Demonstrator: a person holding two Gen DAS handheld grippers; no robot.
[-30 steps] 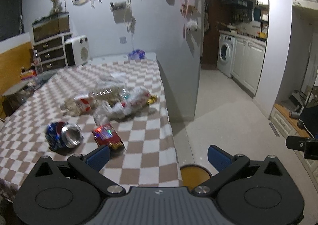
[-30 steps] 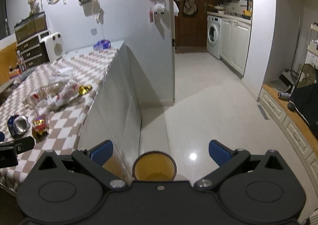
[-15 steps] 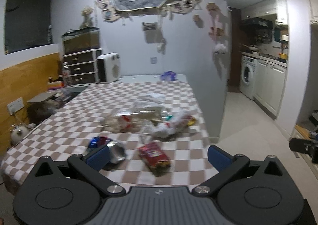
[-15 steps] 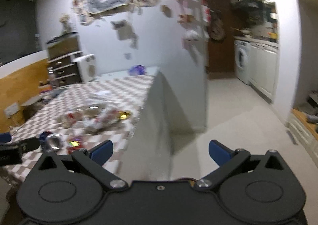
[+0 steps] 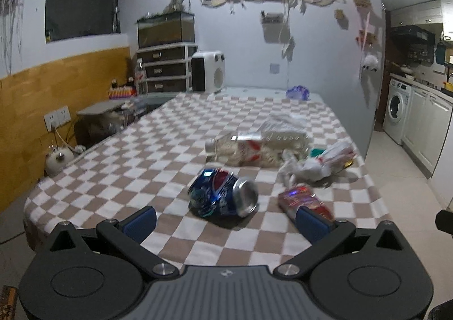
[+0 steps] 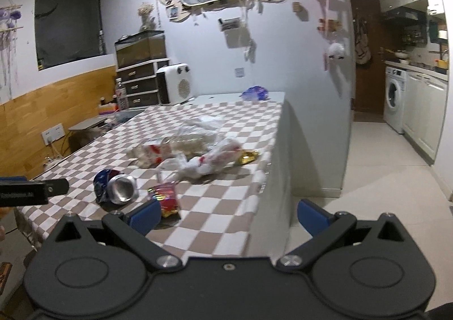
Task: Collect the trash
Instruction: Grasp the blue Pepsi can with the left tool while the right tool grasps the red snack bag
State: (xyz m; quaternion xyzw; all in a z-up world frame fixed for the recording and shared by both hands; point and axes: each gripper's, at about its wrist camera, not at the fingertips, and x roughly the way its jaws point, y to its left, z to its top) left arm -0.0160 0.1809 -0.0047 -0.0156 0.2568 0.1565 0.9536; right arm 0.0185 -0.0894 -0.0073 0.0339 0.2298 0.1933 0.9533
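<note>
Trash lies on a checkered tablecloth point(image 5: 141, 161). A crushed blue can point(image 5: 223, 197) lies just ahead of my open, empty left gripper point(image 5: 226, 225). A red snack wrapper point(image 5: 305, 201) lies by its right finger. Behind them lie a clear plastic bottle point(image 5: 254, 147) and a white crumpled bag point(image 5: 317, 164). In the right wrist view the can point(image 6: 116, 185), the red wrapper point(image 6: 167, 198), the bag point(image 6: 209, 161) and a gold wrapper point(image 6: 247, 156) lie ahead and left of my open, empty right gripper point(image 6: 226, 216), which is over the table's right edge.
A white heater point(image 5: 208, 71), a drawer unit point(image 5: 164, 68) and a purple object point(image 5: 297, 92) stand at the table's far end. A wall runs along the table's right. The tiled floor point(image 6: 368, 173) leads to a washing machine point(image 6: 395, 99) and cabinets. The left gripper's tip point(image 6: 31, 191) shows at left.
Both grippers have swung left and tilted up, from the floor and the yellow bin below towards the table. The can now sits centred ahead of the left gripper. The bin is out of view.
</note>
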